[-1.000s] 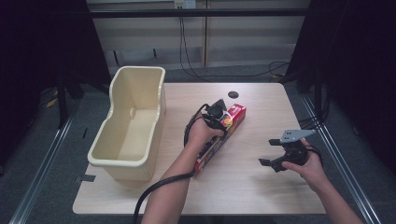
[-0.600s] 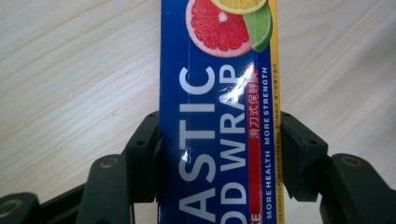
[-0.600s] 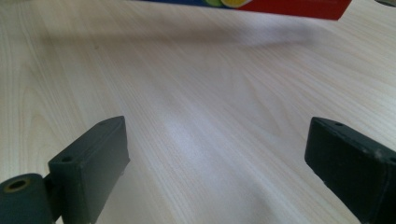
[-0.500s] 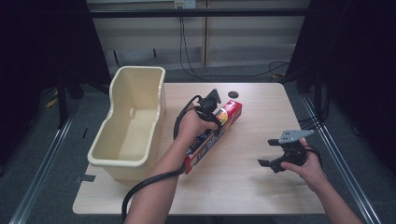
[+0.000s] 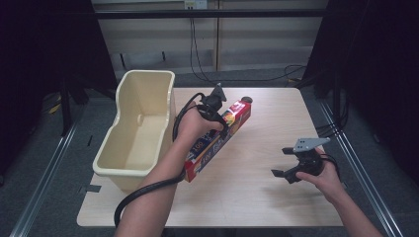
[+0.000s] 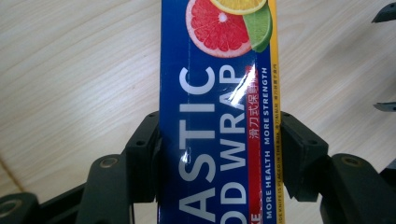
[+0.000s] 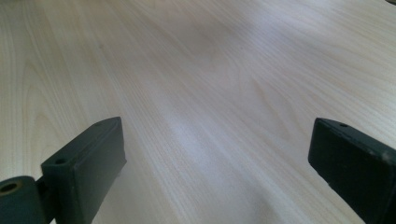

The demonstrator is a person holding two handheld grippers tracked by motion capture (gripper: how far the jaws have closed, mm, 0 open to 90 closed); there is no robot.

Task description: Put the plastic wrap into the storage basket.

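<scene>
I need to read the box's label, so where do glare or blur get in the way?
Left gripper view: sharp, with a white glare streak across the plastic wrap box. High view: its print is too small. Right gripper view: the table is soft with sheen.

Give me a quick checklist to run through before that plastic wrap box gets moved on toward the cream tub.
1. Left gripper clamped on the plastic wrap box: ok, a jaw presses each long side.
2. Box off the table: cannot tell; the near end may touch.
3. Cream tub open with room inside: ok.
4. Tub upright on the table's left edge: ok.
5. Right gripper clear of the path: ok, jaws open over bare wood.
6. Small black thing behind the box, out of the way: ok.
</scene>
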